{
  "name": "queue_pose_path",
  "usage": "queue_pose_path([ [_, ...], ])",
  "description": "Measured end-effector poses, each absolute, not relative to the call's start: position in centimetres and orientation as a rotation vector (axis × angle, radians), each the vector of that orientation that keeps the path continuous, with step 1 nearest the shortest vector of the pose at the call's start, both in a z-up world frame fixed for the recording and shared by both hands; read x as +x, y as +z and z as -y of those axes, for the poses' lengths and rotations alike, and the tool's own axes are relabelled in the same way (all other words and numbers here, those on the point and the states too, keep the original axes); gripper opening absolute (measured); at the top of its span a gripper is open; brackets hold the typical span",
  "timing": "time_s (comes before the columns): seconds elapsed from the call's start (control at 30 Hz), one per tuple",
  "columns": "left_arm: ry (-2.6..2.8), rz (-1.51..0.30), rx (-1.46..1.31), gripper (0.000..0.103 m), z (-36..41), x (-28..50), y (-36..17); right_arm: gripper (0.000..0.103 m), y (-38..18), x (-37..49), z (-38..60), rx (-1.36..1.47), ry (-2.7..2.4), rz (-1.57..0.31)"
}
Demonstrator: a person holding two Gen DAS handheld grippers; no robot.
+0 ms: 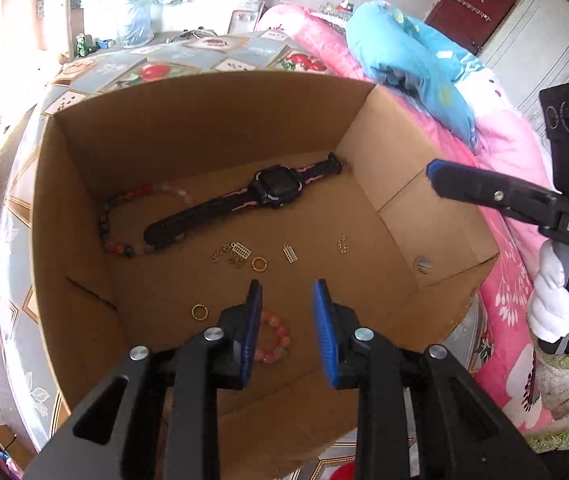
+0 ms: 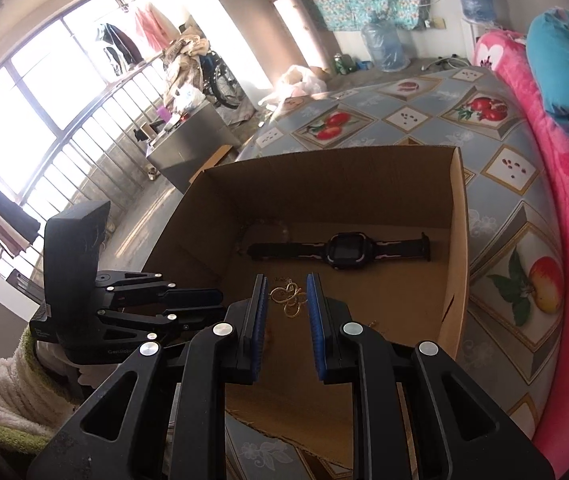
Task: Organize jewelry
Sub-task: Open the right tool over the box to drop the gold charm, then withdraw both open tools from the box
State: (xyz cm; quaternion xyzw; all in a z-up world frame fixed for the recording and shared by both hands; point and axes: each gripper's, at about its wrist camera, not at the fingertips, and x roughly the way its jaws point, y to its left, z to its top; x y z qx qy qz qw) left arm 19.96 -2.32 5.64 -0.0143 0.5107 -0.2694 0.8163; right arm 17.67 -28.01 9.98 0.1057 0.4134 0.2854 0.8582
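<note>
The left gripper (image 1: 287, 286) hangs over the near part of the box (image 1: 204, 120), jaws narrowly apart with nothing between the pads. Just under its left finger, on the box floor, lies one pink bracelet (image 1: 276, 336), partly hidden. Left of that lies a gold ring (image 1: 200, 312), and a second ring (image 1: 259, 264) lies nearer the box's middle. Beside the second ring are three small metal charm pieces: a cluster (image 1: 230, 252), a ladder-like one (image 1: 290, 254) and a tiny one (image 1: 342, 244). Beyond them one black watch (image 1: 280, 188) lies flat across the far half. A second, darker bracelet (image 1: 105, 228) curls along the box's left wall.

Only the right wrist view shows the right gripper (image 2: 286, 278) gripping one gold ornament (image 2: 288, 298) between its narrow jaws, above the box's near edge. Rings, charms and the pink bracelet are hidden there. Only the left wrist view shows the white-gloved hand (image 1: 556, 300) on the right gripper's handle, outside the box's right wall.
</note>
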Motion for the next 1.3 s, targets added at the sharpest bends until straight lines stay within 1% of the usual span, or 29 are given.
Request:
queue_pose_path([
  [0.07, -0.566, -1.021, -0.055, 0.030, 1.3, 19.0, 7.1, 0.018, 9.6, 18.2, 27.1, 0.195, 0.627, -0.918],
  [0.13, -0.536, -0.956, -0.068, 0.043, 0.2, 18.0, 8.5, 0.018, 8.7, 19.1, 25.9, 0.153, 0.646, -0.986],
  [0.23, -0.450, -0.873, -0.069, 0.051, -1.7, 16.6, 10.1, 0.018, 6.9, 20.4, 23.8, 0.072, 0.657, -1.121],
  [0.33, -0.385, -0.827, -0.098, 0.057, -3.6, 15.5, 10.7, 0.018, 5.2, 21.4, 22.1, -0.026, 0.636, -1.220],
  [0.4, -0.359, -0.830, -0.115, 0.057, -4.6, 15.2, 10.5, 0.018, 4.6, 21.7, 21.1, -0.092, 0.617, -1.254],
  [0.47, -0.335, -0.845, -0.118, 0.057, -5.4, 15.1, 9.9, 0.020, 4.0, 21.9, 20.5, -0.141, 0.591, -1.277],
  [0.63, -0.316, -0.864, -0.164, 0.059, -7.1, 14.7, 8.6, 0.020, 3.3, 21.8, 20.5, -0.154, 0.559, -1.289],
  [0.73, -0.319, -0.869, -0.182, 0.059, -7.4, 14.8, 8.1, 0.020, 4.5, 21.4, 21.3, -0.120, 0.544, -1.248],
  [0.83, -0.322, -0.867, -0.202, 0.061, -7.7, 14.7, 7.7, 0.021, 7.3, 20.3, 23.0, -0.055, 0.523, -1.143],
  [0.87, -0.319, -0.868, -0.211, 0.062, -7.8, 14.6, 7.7, 0.023, 8.6, 19.7, 23.9, -0.025, 0.515, -1.094],
  [0.9, -0.314, -0.869, -0.220, 0.064, -7.9, 14.6, 7.5, 0.028, 9.8, 19.1, 25.0, 0.004, 0.499, -1.043],
  [0.93, -0.302, -0.874, -0.223, 0.066, -8.0, 14.6, 7.3, 0.036, 10.9, 18.5, 26.3, 0.038, 0.473, -0.991],
  [1.0, -0.265, -0.899, -0.209, 0.067, -7.9, 14.8, 6.7, 0.046, 12.2, 17.5, 29.4, 0.130, 0.417, -0.915],
  [1.03, -0.255, -0.914, -0.207, 0.067, -7.8, 14.9, 6.3, 0.047, 12.3, 17.3, 30.9, 0.177, 0.381, -0.898],
  [1.17, -0.273, -0.958, -0.241, 0.067, -7.5, 15.2, 5.1, 0.048, 9.1, 17.2, 35.6, 0.360, 0.294, -0.961],
  [1.3, -0.309, -0.993, -0.258, 0.067, -6.4, 15.2, 4.3, 0.047, 5.2, 17.3, 35.5, 0.440, 0.326, -1.068],
])
